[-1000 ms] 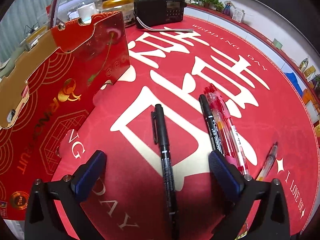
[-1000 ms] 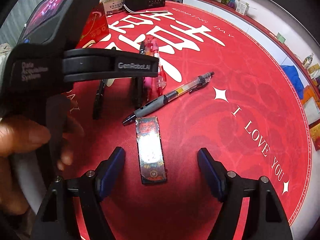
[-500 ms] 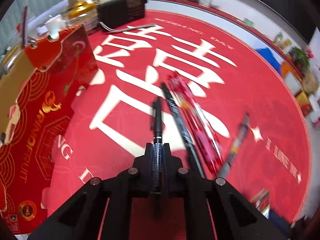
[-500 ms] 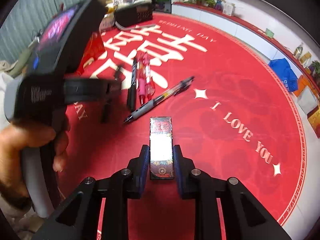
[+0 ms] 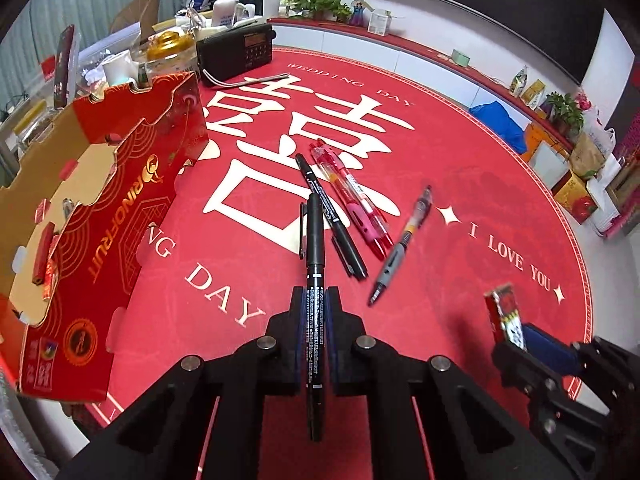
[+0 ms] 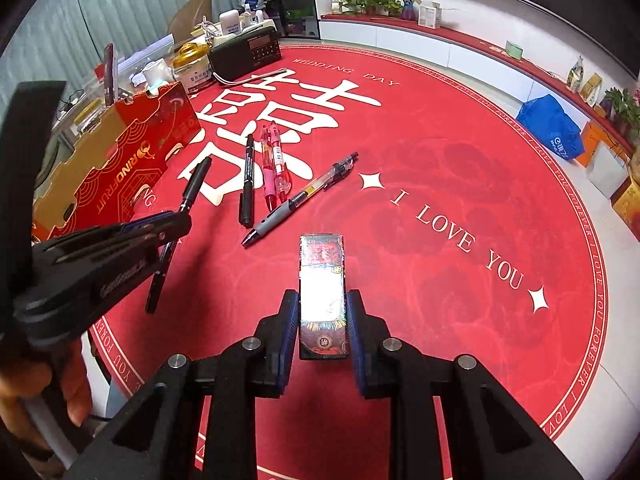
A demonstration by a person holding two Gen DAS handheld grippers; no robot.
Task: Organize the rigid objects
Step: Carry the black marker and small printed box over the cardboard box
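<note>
My left gripper [image 5: 314, 312] is shut on a black marker pen [image 5: 314, 248] and holds it above the red mat. It also shows at the left of the right wrist view [image 6: 176, 222]. My right gripper [image 6: 322, 312] is shut on a small red patterned box [image 6: 322, 280], lifted off the mat; the box also shows in the left wrist view [image 5: 505, 316]. On the mat lie another black pen [image 5: 332, 216], two red pens [image 5: 352, 196] and a grey clear pen [image 5: 402, 244].
An open red and gold fruit carton [image 5: 92, 216] stands at the left. A black radio [image 5: 236, 54], a gold-lidded jar [image 5: 166, 46] and clutter sit at the far edge. The round red mat [image 5: 480, 184] covers the table.
Both grippers closed from open a second ago, the left on the black marker, the right on the small box. Both have since risen off the mat with their objects.
</note>
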